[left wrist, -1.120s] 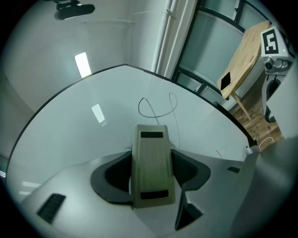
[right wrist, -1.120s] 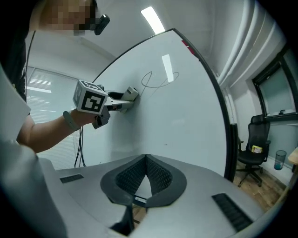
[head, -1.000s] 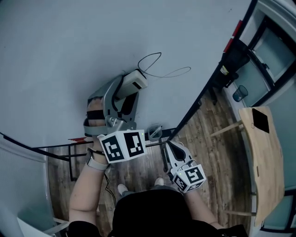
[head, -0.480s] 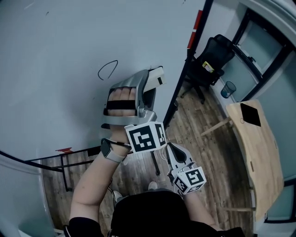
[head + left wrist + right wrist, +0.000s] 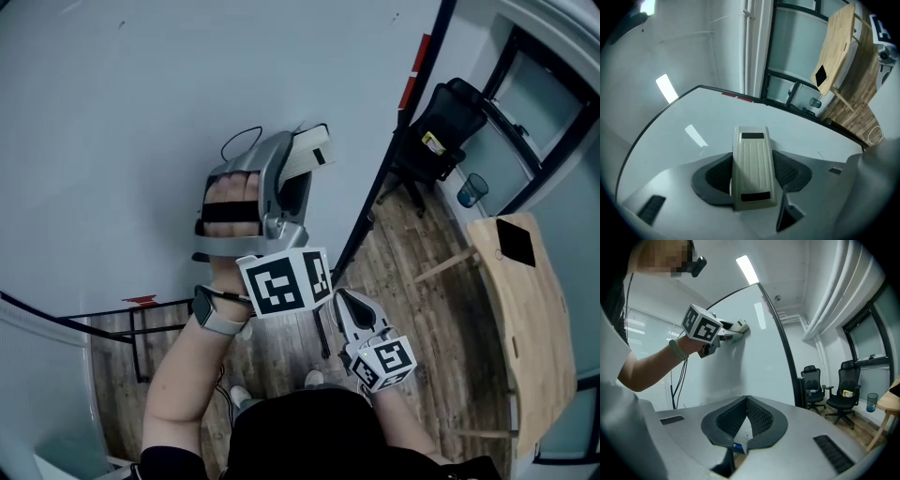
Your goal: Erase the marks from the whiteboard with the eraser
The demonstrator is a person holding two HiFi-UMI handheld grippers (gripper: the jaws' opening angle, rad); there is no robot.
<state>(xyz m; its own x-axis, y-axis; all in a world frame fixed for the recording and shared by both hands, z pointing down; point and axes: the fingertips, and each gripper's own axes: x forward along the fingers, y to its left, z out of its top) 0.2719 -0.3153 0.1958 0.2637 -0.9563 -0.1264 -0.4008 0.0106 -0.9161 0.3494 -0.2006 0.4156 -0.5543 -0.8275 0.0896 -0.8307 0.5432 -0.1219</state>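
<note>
L gripper (image 5: pixel 752 174) clamped on cream eraser (image 5: pixel 751 164), one jaw on each long side. Eraser face against whiteboard (image 5: pixel 112 112), near board's R edge. Thin black loop mark (image 5: pixel 240 141) just L of eraser in head view, partly behind the gripper. R gripper (image 5: pixel 746 420) jaws together, nothing between, low by person's waist, well apart from board. Yellow tag on office chair (image 5: pixel 432 142): print too small to read.

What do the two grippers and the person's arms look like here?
The left gripper and right gripper are grey shells with black ribbed pads, each bearing a white cube of black square markers. A black strap crosses the left hand; a pale-banded watch sits on that wrist. Short black sleeves.
</note>
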